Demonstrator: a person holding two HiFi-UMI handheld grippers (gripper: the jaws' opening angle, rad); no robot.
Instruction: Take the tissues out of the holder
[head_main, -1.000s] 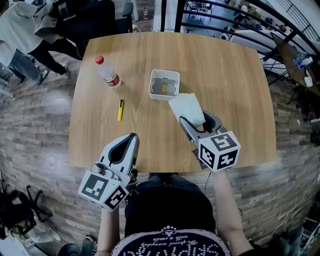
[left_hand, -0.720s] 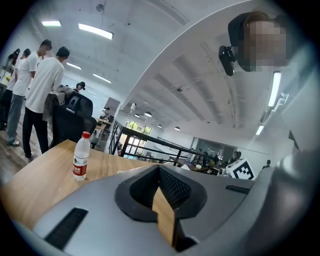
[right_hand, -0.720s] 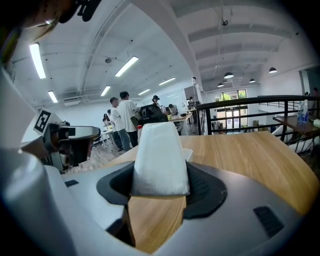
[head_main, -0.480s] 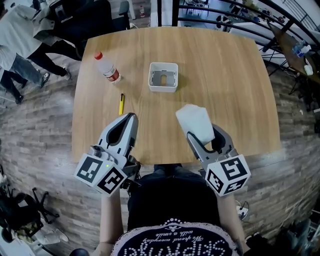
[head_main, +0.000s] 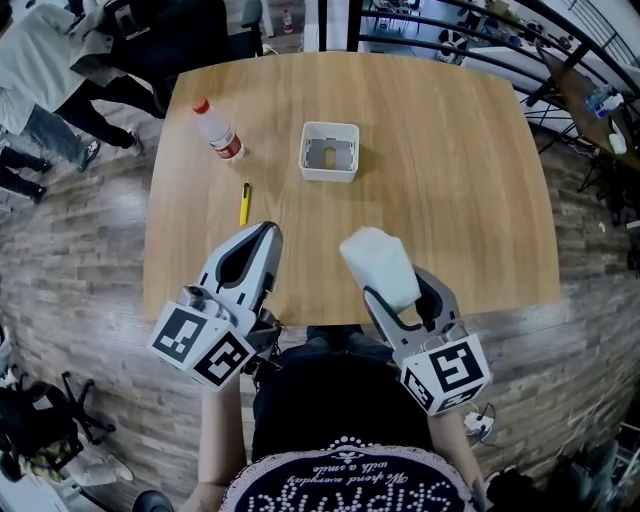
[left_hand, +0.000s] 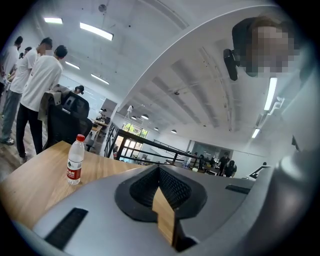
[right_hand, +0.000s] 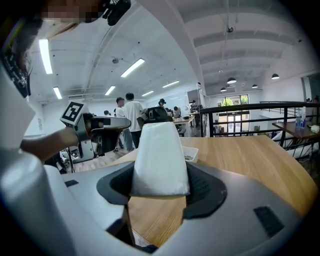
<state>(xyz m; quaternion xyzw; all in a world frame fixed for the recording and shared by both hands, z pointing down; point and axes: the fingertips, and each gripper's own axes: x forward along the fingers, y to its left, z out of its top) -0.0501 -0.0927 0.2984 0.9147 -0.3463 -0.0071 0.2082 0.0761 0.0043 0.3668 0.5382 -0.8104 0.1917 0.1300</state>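
While the right gripper (head_main: 392, 288) hangs over the near edge of the table (head_main: 460, 160), its jaws clamp a white wad of tissues (head_main: 375, 262). The left gripper (head_main: 265, 232), jaws pressed together, carries nothing. Farther out sits the white holder (head_main: 329, 152), well apart from the tissues and seemingly empty.

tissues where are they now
The tissues are clamped in the right tongs, lower middle of the head view, over the table by its near edge, short of the holder.
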